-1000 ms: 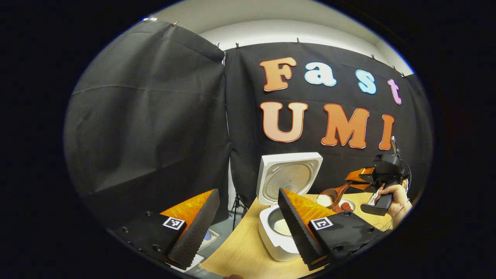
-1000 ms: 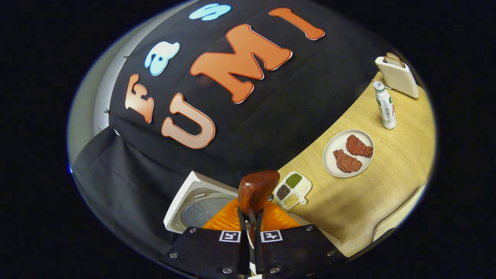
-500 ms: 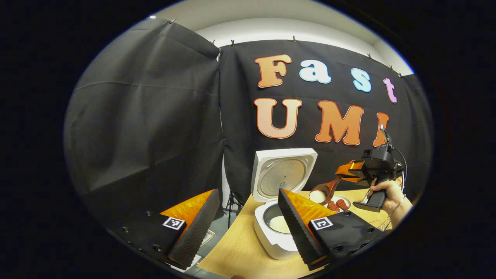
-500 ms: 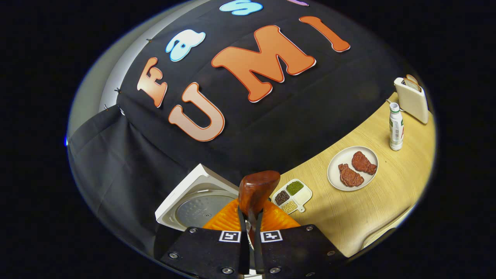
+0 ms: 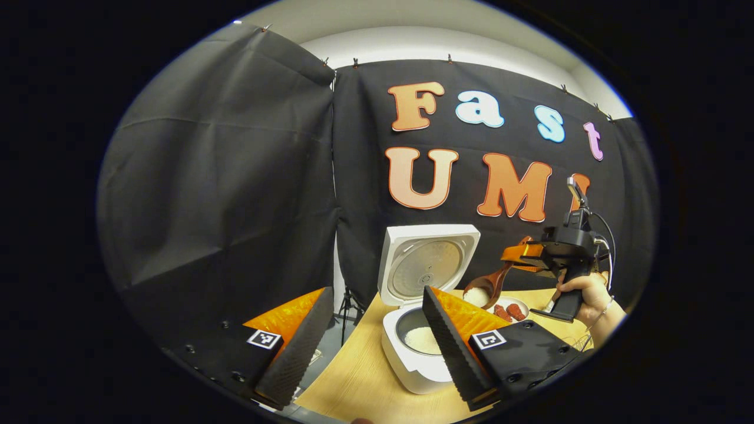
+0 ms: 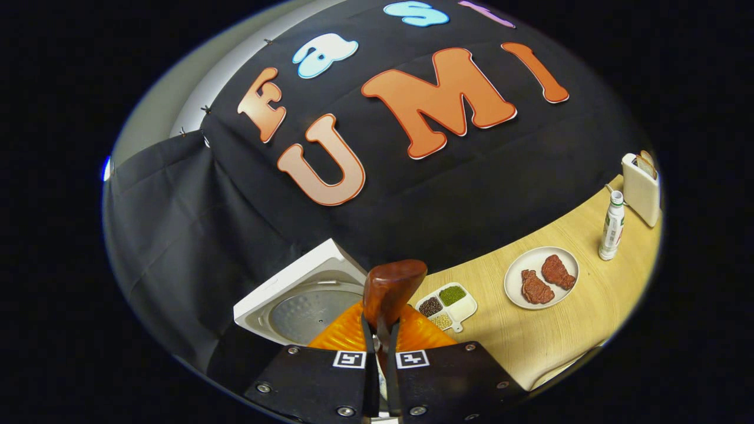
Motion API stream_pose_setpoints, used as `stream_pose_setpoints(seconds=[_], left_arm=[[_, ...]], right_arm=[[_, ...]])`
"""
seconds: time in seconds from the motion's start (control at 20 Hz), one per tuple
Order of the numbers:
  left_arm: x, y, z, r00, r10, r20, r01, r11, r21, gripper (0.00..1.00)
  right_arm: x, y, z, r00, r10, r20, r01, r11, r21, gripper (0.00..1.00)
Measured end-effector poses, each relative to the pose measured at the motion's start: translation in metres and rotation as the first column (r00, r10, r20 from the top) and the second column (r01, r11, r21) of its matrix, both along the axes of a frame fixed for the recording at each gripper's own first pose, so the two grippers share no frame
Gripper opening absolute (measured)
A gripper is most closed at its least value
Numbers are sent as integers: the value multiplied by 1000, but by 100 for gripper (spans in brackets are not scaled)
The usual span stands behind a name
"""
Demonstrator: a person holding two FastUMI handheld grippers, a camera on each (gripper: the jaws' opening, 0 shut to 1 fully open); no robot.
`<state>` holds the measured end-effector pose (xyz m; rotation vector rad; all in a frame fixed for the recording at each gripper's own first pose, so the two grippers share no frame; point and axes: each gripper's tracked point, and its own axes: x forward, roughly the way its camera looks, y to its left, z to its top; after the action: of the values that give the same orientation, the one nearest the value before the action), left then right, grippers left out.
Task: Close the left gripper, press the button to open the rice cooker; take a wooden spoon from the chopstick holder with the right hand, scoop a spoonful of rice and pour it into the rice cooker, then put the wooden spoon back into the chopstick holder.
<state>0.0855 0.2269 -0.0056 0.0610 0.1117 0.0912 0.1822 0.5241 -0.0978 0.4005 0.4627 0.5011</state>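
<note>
Behind the open cooker (image 5: 412,347) the right gripper (image 6: 380,330) clamps the spoon (image 6: 392,288) of rice — plate (image 6: 542,277) and tray (image 6: 447,303) nearby; left gripper (image 5: 377,341) gapes, empty.

Black cloth wall (image 5: 224,176) hangs in two panels, seam at 12 o'clock of left gripper view, clipped along top edge. Pale plaster wall (image 5: 424,41) and ceiling band above cloth, evenly lit. Light wood-grain table (image 6: 548,335) runs 3 to 5 o'clock in right gripper view, curved by lens. Grey floor (image 5: 330,347) at 6 o'clock below table edge in left gripper view; thin black tripod legs (image 5: 349,303), possibly light stand, stand there against cloth.
</note>
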Motion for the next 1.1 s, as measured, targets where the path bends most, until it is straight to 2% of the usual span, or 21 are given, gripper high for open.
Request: stream_pose_setpoints(seconds=[0.6,1.1], left_arm=[[-3,3,-4,1000,7,0,-7,1000,-2,100],[-3,6,-4,1000,16,0,-16,1000,-2,100]], right_arm=[[-13,16,3,989,93,118,-79,990,-119,4],[-32,36,11,940,234,248,-167,950,-263,4]])
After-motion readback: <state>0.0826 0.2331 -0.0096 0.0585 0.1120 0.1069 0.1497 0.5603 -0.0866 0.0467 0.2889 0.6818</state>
